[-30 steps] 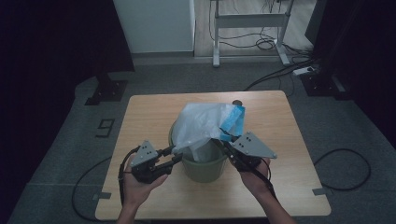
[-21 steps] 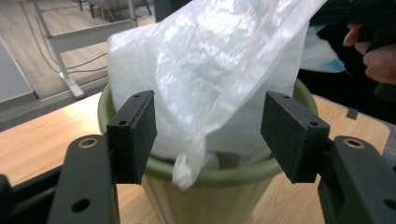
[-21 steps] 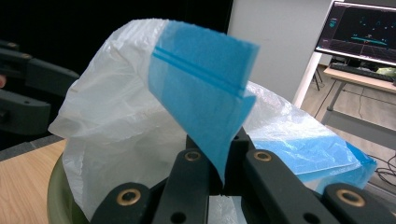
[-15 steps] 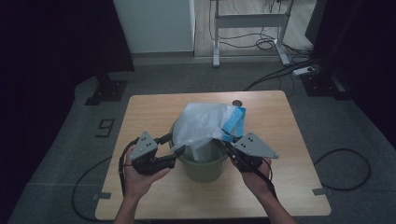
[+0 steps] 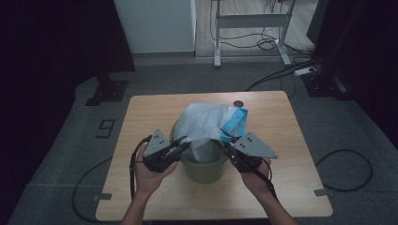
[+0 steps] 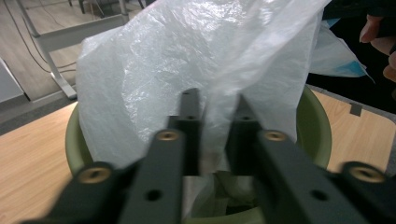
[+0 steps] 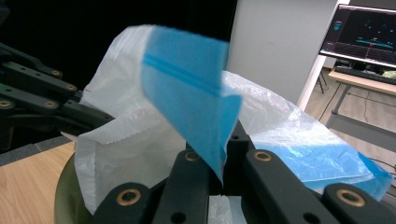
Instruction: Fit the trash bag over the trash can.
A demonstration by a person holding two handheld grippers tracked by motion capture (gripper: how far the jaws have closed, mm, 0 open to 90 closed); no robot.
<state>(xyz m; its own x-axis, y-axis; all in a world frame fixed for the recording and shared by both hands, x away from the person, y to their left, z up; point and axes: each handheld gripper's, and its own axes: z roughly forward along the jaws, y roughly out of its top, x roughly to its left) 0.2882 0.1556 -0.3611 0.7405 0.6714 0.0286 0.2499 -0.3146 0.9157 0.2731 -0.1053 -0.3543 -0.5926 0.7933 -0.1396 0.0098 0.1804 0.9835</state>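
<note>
A green bin (image 5: 206,168) stands at the middle of the table, with a white plastic bag (image 5: 206,123) bunched up above its rim. The bag has a blue band (image 7: 187,84) along its edge. My left gripper (image 5: 184,143) meets the bag from the left side of the bin. In the left gripper view its jaws (image 6: 215,100) are pinched on a fold of the bag (image 6: 154,70) over the bin's rim (image 6: 317,126). My right gripper (image 5: 224,140) comes in from the right. It is shut (image 7: 217,140) on the blue edge of the bag.
The wooden table (image 5: 150,112) has bare room all round the bin. A small dark round thing (image 5: 239,103) lies near its far edge. Cables and desk legs are on the floor beyond. A lit monitor (image 7: 369,32) stands far off.
My left gripper has moved up and away from the person, onto the bag's left side. The right gripper has kept its hold and barely moved.
</note>
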